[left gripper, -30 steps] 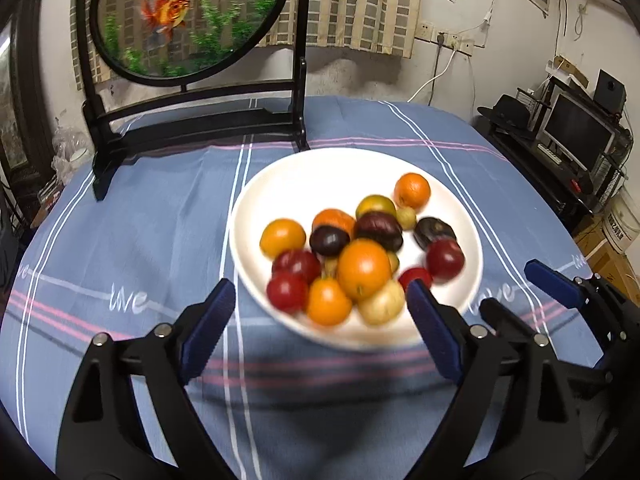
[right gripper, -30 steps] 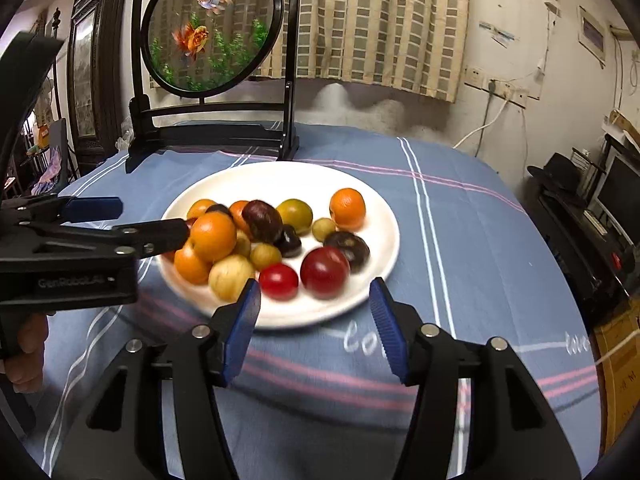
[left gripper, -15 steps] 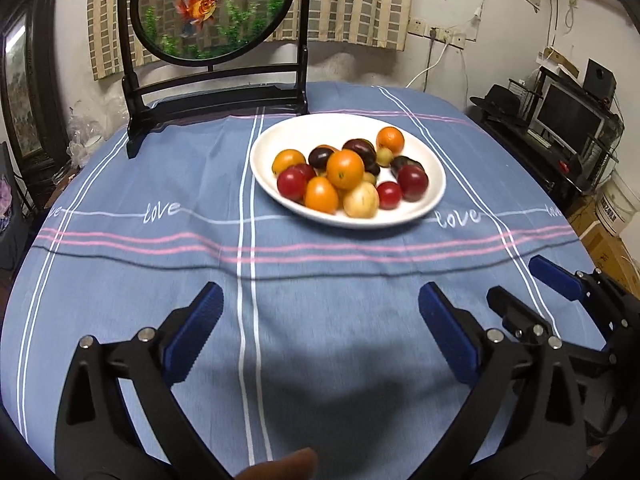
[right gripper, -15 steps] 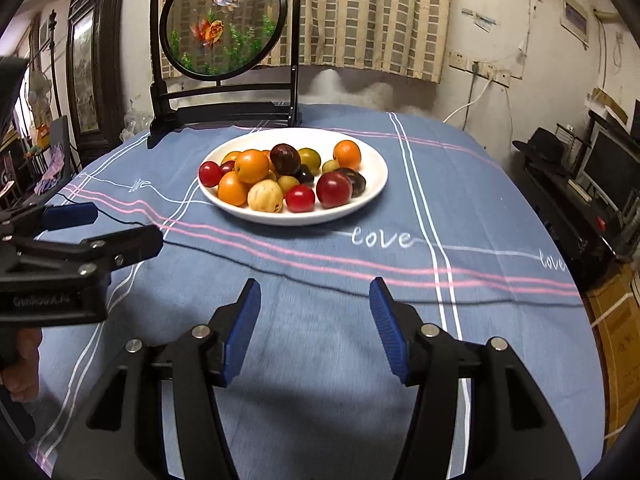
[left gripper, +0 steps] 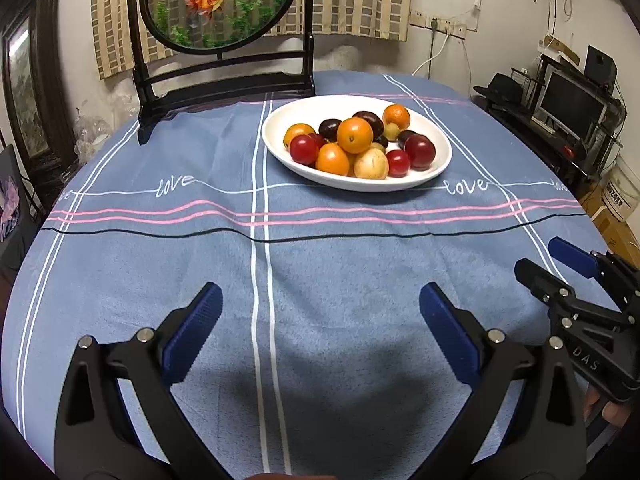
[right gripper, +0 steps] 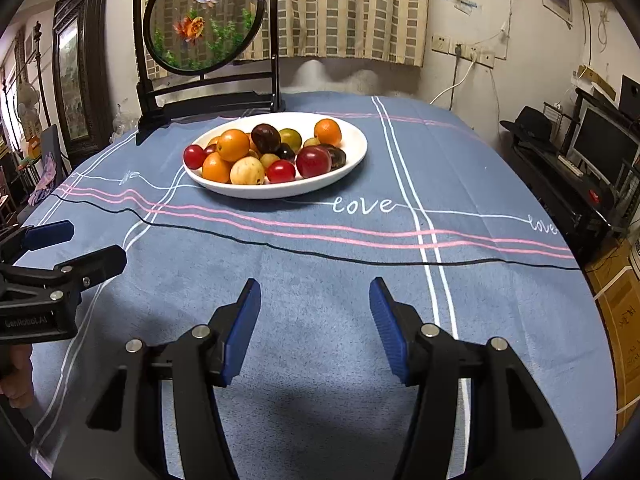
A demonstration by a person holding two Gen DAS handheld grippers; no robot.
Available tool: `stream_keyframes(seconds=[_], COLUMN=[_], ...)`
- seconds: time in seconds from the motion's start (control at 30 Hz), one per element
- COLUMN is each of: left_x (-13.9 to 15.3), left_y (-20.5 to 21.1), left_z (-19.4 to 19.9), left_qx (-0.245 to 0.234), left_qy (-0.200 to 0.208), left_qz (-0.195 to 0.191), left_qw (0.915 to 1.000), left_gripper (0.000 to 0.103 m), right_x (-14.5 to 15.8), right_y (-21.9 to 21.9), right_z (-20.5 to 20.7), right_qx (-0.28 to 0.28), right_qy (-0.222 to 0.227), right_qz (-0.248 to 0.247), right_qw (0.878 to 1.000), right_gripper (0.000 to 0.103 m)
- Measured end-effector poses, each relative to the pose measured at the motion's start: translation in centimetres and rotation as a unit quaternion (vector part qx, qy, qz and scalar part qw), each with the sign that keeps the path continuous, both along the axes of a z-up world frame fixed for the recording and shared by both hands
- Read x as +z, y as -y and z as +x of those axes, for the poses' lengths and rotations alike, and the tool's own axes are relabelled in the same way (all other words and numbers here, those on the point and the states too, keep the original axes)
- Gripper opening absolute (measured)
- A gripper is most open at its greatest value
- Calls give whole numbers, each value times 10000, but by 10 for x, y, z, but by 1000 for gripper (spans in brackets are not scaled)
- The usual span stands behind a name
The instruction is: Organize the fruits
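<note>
A white plate (left gripper: 440, 148) (right gripper: 352, 152) sits at the far middle of the table, heaped with several fruits: oranges (left gripper: 354, 135) (right gripper: 233, 145), red plums (left gripper: 419, 151) (right gripper: 313, 161), dark plums (right gripper: 265, 138) and a pale yellow fruit (left gripper: 371, 163). My left gripper (left gripper: 320, 316) is open and empty, low over the near cloth, well short of the plate. My right gripper (right gripper: 315, 308) is open and empty, also over the near cloth. Each gripper shows at the edge of the other's view, the right gripper (left gripper: 560, 264) and the left gripper (right gripper: 76, 244).
A blue striped tablecloth (left gripper: 320, 248) covers the round table. A black-framed round goldfish screen (left gripper: 220, 4) (right gripper: 204, 20) stands behind the plate. A desk with a monitor (left gripper: 570, 106) and boxes stand off the table's right side.
Both grippers have drawn back from right at the plate to the near side of the table. The plate now lies farther off. Both jaws stayed open and empty.
</note>
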State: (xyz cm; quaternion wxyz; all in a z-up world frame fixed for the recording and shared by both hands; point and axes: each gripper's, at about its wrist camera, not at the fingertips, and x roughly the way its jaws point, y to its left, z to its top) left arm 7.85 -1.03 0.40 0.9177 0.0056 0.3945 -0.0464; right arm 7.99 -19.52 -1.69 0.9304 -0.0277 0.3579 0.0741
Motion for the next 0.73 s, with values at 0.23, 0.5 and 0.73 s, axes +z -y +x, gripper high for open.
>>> stream_keyframes(seconds=[0.23, 0.5, 0.73], left_x=[-8, -24, -34], left_y=[-2, -2, -4], left_z=[3, 12, 16], left_qx=[39, 17, 41], left_qy=[-53, -186, -321], left_qz=[-3, 36, -49], left_qw=[10000, 9998, 9995], left_gripper=[101, 101, 101], right_x=[-10, -20, -24], right_y=[-1, 0, 0], right_z=[7, 13, 15], right_qx=[-7, -32, -71], right_qy=[-176, -400, -511], right_qz=[4, -35, -68], right_qw=[9998, 9992, 9986], right_gripper=[57, 57, 57])
